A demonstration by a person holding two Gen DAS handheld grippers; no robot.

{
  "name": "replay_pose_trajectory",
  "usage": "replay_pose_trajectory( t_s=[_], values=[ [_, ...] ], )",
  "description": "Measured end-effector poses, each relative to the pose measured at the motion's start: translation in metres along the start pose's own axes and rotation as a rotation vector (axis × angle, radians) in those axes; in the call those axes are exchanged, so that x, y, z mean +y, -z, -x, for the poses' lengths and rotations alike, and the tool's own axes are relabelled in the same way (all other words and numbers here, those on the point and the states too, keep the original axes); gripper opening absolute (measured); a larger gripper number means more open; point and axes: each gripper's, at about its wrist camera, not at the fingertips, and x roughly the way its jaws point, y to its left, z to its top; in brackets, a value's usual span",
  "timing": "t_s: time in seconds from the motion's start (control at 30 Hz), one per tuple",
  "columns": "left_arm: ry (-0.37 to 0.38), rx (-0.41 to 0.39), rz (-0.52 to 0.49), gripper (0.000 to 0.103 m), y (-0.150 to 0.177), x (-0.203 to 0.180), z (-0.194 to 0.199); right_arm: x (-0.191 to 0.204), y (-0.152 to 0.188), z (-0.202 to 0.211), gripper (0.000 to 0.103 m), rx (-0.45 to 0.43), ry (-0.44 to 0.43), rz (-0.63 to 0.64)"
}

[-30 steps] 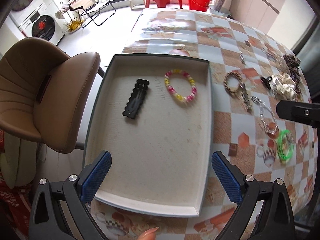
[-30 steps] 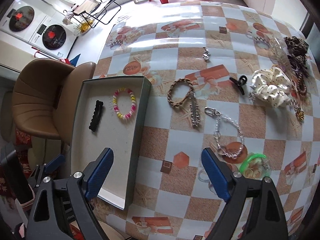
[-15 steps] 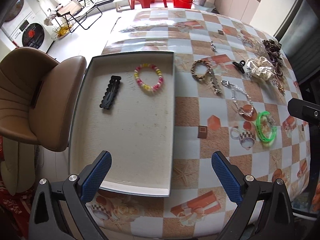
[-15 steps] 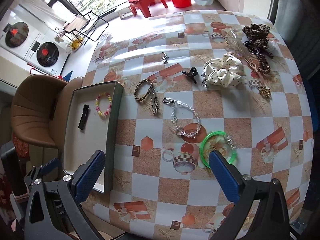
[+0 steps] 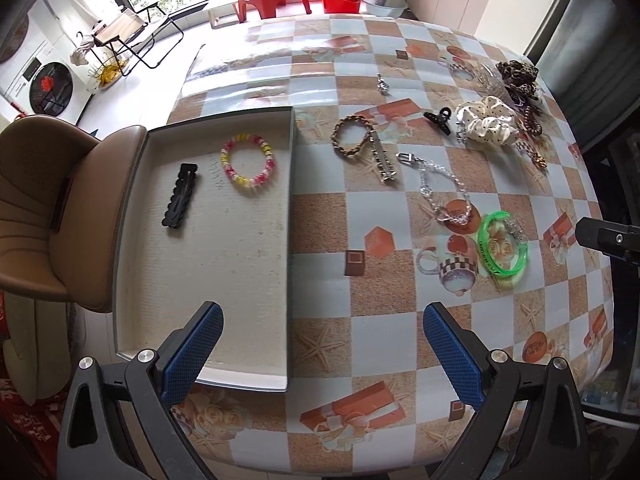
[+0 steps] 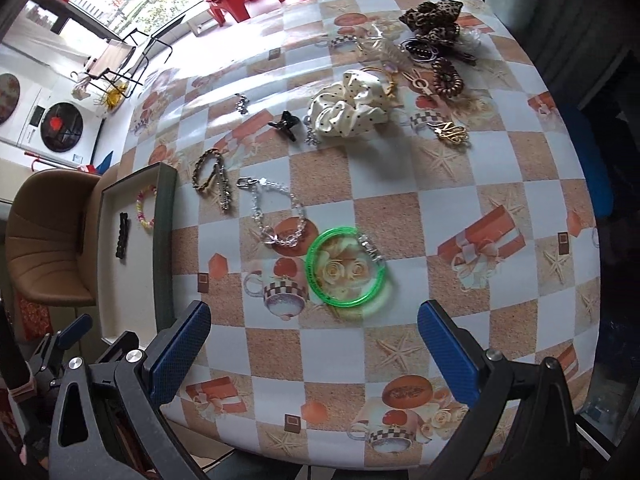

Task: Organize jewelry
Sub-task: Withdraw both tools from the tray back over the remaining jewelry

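Left gripper (image 5: 320, 344) jaws wide apart, holding nothing, above the tray (image 5: 132, 184) near edge. Right gripper (image 6: 312, 344) likewise spread, empty, above the table (image 6: 460, 208); green bangle (image 6: 346, 266) lies flat just ahead. Beaded bracelet (image 5: 248, 159) and black hair clip (image 5: 181, 195) lie in tray.

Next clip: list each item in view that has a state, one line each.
Left tongs: open, empty.
Right tongs: open, empty.
Tray: holds two pieces.
Black hair clip: in tray, flat.
Beaded bracelet: in tray.
Green bangle: on table, outside tray.
Silver chain: on table, unclasped.
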Motion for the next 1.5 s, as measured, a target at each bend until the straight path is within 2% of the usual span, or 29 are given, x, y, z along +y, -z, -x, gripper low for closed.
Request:
replay_pose_trajectory(
  t_s=[0.27,0.4,0.7,1.03,1.47,1.5],
  values=[
    [0.002,0.015,-0.024,0.102,-0.003,-0.023,-0.007,-0.028,0.001,-0.004,0.103,0.023,0.009,-0.044],
    [0.003,0.013,-0.004,0.102,-0.003,-0.026,-0.011,-0.038,0.003,-0.007,0.103,0.028,0.011,-0.056],
    [0.067,0.06,0.041,0.102,-0.01,-0.029,-0.034,-0.059,-0.006,-0.02,0.103,0.048,0.028,-0.081],
    [0.101,0.067,0.059,0.102,-0.039,-0.053,-0.067,-0.067,-0.047,-0.033,0.103,0.024,0.016,-0.084],
    [0.122,0.085,0.136,0.101,-0.074,-0.076,-0.117,-0.063,-0.107,-0.063,0.103,0.0,-0.001,-0.054],
    [0.121,0.087,0.142,0.094,-0.076,-0.077,-0.12,-0.063,-0.111,-0.065,0.103,-0.002,-0.002,-0.055]
  ],
)
